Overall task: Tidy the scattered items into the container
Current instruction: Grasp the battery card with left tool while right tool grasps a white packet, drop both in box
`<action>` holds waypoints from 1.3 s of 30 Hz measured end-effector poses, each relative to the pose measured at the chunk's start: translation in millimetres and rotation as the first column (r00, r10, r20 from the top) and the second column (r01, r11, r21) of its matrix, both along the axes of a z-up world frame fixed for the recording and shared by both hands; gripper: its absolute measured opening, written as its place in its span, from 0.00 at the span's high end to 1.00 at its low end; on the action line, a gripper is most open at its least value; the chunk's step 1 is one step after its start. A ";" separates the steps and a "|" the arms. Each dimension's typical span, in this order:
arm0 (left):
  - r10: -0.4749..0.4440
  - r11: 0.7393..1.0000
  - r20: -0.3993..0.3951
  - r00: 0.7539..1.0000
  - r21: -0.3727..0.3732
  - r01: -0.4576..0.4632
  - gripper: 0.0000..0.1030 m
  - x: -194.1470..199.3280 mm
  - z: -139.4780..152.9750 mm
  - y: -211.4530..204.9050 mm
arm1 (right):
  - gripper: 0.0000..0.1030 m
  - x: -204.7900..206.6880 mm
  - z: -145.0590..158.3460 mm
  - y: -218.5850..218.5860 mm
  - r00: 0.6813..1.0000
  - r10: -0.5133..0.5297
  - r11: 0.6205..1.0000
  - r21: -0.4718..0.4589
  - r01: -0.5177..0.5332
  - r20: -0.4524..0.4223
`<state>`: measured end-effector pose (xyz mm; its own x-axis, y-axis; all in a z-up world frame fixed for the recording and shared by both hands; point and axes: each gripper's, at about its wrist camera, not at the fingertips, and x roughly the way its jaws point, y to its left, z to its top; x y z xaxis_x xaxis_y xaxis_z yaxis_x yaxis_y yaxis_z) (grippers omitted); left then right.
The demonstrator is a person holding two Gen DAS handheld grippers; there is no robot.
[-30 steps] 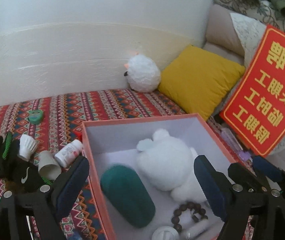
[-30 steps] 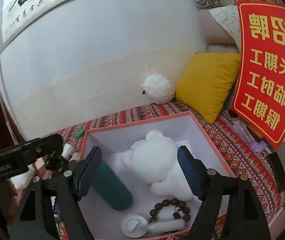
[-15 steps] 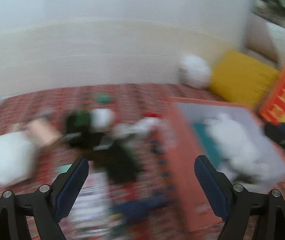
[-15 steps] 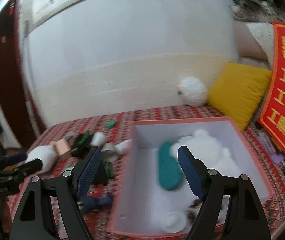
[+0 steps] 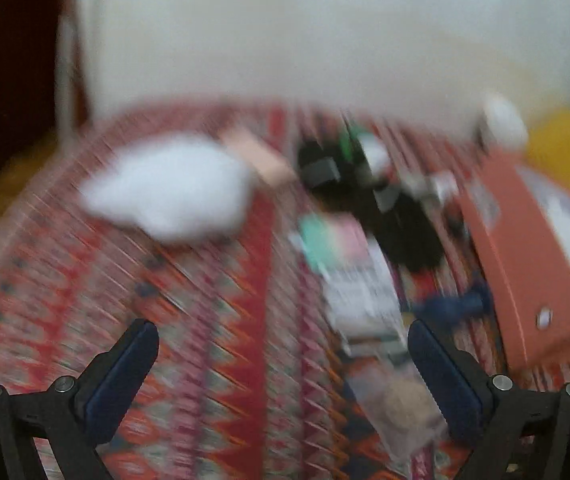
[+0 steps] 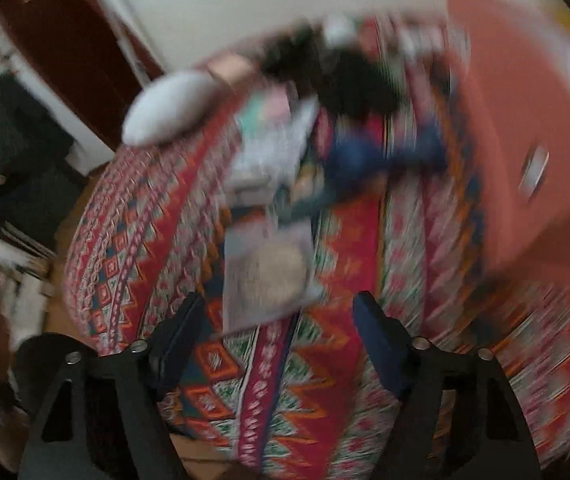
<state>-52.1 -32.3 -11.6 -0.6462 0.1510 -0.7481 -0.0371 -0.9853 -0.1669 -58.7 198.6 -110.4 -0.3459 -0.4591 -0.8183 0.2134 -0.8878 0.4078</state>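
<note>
In the left wrist view, heavily blurred, the left tongs point(image 5: 281, 364) stand wide open with nothing between the pads, over the patterned bedcover point(image 5: 189, 320). Ahead and to their right lies the scatter: a white fluffy toy point(image 5: 169, 188) well ahead to the left, a dark heap point(image 5: 397, 216) of black items, a flat printed packet point(image 5: 357, 292) and a clear packet point(image 5: 401, 408) just inside the right pad. The orange box point(image 5: 525, 256), the container, sits far right with white stuffing showing inside. In the right wrist view the right tongs point(image 6: 279, 332) are likewise spread and empty, and the clear packet point(image 6: 269, 276) with a round pale thing inside lies just ahead, between the pads' lines. A blue item point(image 6: 381, 156) lies further ahead, and the box wall point(image 6: 525, 120) fills the right. The step appears to be a reach for the next loose item, probably that packet. The next move would call for lowering onto it, closing on its thin edge, then carrying it right to the box.
</note>
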 end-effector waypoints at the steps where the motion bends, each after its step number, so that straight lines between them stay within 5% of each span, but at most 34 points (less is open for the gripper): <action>1: -0.035 0.999 0.045 0.998 0.023 0.034 0.00 -16.3 -16.5 9.3 | 0.24 -1.9 -8.8 0.4 1.000 -0.018 1.000 -0.003 0.018 0.020; 9: -0.057 0.998 0.191 0.980 0.033 0.051 0.00 -117.5 -82.8 65.8 | 0.21 -15.7 -25.0 -14.6 0.999 -0.010 0.997 0.074 0.012 -0.034; 15: -0.086 0.996 0.318 0.944 0.052 0.073 0.01 -149.0 -117.5 89.6 | 0.19 -17.4 -24.8 -25.9 0.997 0.051 0.991 0.130 -0.042 -0.059; 17: -0.090 0.996 0.295 0.951 0.031 0.084 0.08 -145.6 -119.0 88.5 | 0.18 -13.7 -23.8 -31.2 0.993 0.080 0.983 0.174 -0.064 -0.090; 19: -0.097 0.995 0.276 0.956 0.010 0.098 0.28 -140.1 -115.6 79.7 | 0.18 -10.2 -23.1 -34.8 0.990 0.097 0.977 0.199 -0.074 -0.106; 29: -0.021 0.988 0.321 0.947 0.151 -0.029 0.28 -84.2 -101.8 -28.2 | 0.15 -8.2 -29.3 -51.3 0.973 0.152 0.956 0.277 -0.099 -0.174; 33: -0.024 0.996 0.346 0.938 0.088 -0.007 0.25 -84.4 -118.4 -24.9 | 0.11 -8.7 -44.7 -74.9 0.943 0.213 0.915 0.392 -0.101 -0.255; 34: -0.027 0.998 0.338 0.941 0.056 0.008 0.24 -83.7 -119.3 -18.9 | 0.21 -9.2 -43.6 -74.3 0.942 0.220 0.916 0.386 -0.110 -0.254; 35: -0.029 0.999 0.330 0.943 0.023 0.023 0.22 -82.9 -120.3 -12.9 | 0.43 -9.8 -42.3 -73.8 0.940 0.228 0.917 0.380 -0.120 -0.253; 39: -0.034 0.993 0.310 0.950 -0.099 0.068 0.18 -81.8 -125.0 8.6 | 0.56 -10.6 -32.2 -68.3 0.937 0.239 0.922 0.362 -0.137 -0.253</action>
<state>-133.9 -23.8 -136.5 -0.3764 0.0857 -0.9225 -0.0513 -0.9961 -0.0716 -69.3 130.3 -142.6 -0.5231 -0.2570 -0.8126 0.4525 -0.8917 -0.0093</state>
